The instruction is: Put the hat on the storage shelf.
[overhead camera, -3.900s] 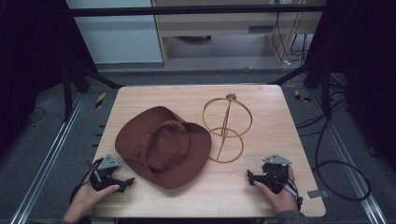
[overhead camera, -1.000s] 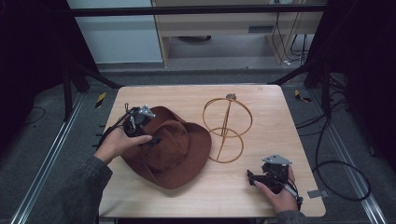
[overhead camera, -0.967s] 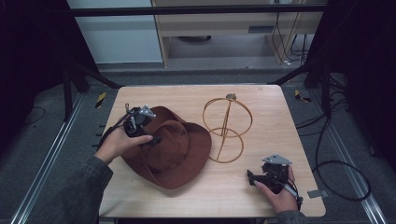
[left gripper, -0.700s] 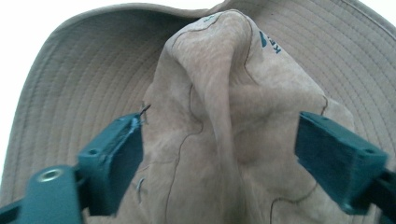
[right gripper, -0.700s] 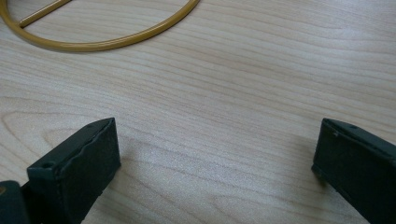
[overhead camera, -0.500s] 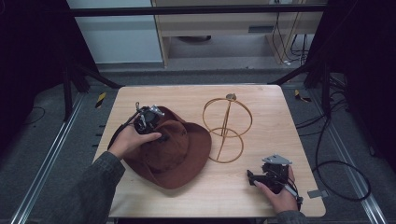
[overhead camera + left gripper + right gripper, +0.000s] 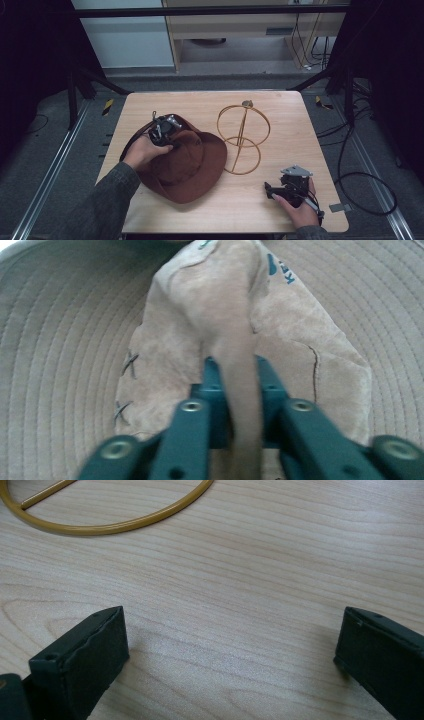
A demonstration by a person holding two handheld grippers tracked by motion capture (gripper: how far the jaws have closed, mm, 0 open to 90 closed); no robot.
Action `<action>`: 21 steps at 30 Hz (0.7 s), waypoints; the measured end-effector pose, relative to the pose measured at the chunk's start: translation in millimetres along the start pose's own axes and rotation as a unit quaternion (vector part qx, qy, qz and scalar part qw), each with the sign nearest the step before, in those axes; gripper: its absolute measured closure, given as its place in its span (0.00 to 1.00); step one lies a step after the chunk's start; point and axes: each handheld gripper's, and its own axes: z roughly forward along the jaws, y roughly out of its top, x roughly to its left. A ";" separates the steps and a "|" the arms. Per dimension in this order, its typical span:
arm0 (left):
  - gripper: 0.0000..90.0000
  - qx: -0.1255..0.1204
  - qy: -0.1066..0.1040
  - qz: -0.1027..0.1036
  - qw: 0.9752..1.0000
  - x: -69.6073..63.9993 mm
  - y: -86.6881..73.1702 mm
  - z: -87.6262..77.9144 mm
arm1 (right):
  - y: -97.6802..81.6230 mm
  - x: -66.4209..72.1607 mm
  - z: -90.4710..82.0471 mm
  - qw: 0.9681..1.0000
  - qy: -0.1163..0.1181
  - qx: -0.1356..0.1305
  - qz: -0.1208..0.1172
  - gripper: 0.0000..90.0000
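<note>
- While pinched on a raised fold of the brown hat (image 7: pixel 187 162): left gripper (image 7: pixel 165 131), jaws just drawn in, now clamped on the suede ridge of the crown, seen between the two pads in the left gripper view (image 7: pixel 235 390).
- Resting on the left half of the wooden table (image 7: pixel 300 115): the hat, brim flat on the wood, crown up, stitched rings of the brim spreading out around the pinched fold.
- Gripped by the person's left hand (image 7: pixel 145 152) at the hat's far left side, sleeve coming in from the lower left.
- Just right of the hat: a gold wire stand (image 7: pixel 243 137), upright, ring base on the table, near the brim's edge; touching or not, hard to say.
- Near the table's front right corner: right gripper (image 7: pixel 272 190), held low by the right hand (image 7: pixel 300 207), jaws spread wide over bare wood, nothing between them.
- Ahead of those jaws in the right gripper view: a curve of the stand's base ring (image 7: pixel 115 525), well apart.
</note>
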 end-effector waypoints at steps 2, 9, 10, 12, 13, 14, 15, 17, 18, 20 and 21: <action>0.98 -0.002 -0.002 0.002 1.000 -0.4 -0.7 -3.2 | 0.0 0.0 0.0 1.000 0.000 0.000 0.000 0.01; 0.98 -0.016 0.003 0.011 1.000 -4.2 -4.0 -22.7 | 0.0 0.0 0.0 1.000 0.000 0.000 0.000 0.01; 0.98 -0.018 0.004 0.014 1.000 -4.9 -4.6 -26.2 | 0.0 0.0 0.1 1.000 0.000 0.000 0.000 0.01; 0.98 -0.025 0.007 0.017 1.000 -6.3 -6.2 -33.6 | 0.0 0.0 0.1 1.000 0.000 0.000 0.000 0.01; 0.98 -0.028 0.008 0.018 0.999 -7.0 -7.3 -37.4 | 0.0 0.0 0.1 1.000 0.000 0.000 0.000 0.01; 0.98 -0.031 0.010 0.018 0.999 -7.3 -8.7 -41.3 | 0.0 0.0 0.1 1.000 0.000 0.000 0.000 0.01; 0.98 -0.034 0.013 0.019 0.999 -7.3 -10.6 -46.0 | 0.0 0.0 0.1 1.000 0.000 0.000 0.000 0.01; 0.98 -0.041 0.016 0.017 0.999 -6.8 -13.8 -53.5 | 0.1 0.0 0.1 1.000 0.000 0.000 0.000 0.01; 0.98 -0.043 0.016 0.016 0.999 -6.5 -15.0 -56.4 | 0.1 0.0 0.1 1.000 0.000 0.000 0.000 0.01; 0.98 -0.050 0.018 0.014 0.998 -6.4 -17.3 -64.3 | 0.1 0.0 0.1 1.000 0.000 0.000 0.000 0.01; 0.99 -0.055 0.021 0.014 0.998 -6.5 -18.3 -68.1 | 0.1 0.0 0.1 1.000 0.000 0.000 0.000 0.01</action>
